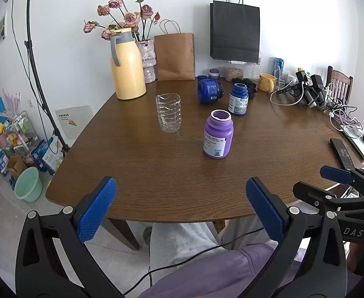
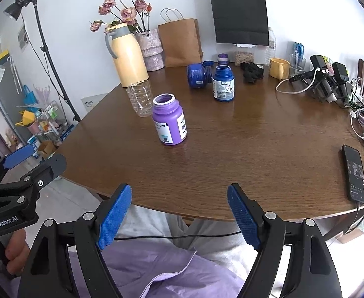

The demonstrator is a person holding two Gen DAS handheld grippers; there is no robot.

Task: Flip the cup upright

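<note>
Still, both grippers hung back over the lap, short of the table (image 1: 157, 188) edge, prob. staged before a reach. Left gripper (image 1: 182, 208) and right gripper (image 2: 179, 216) had fingers spread wide, nothing between them. The task's thing, likely the dark blue jar (image 1: 209, 91) lying on its side, sat far ahead of the fingers, just beside an upright blue jar (image 1: 238, 99). Nearer stood an open purple jar (image 1: 217, 134), contents not visible, and a clear cut-off bottle cup (image 1: 169, 112), which looked empty.
</note>
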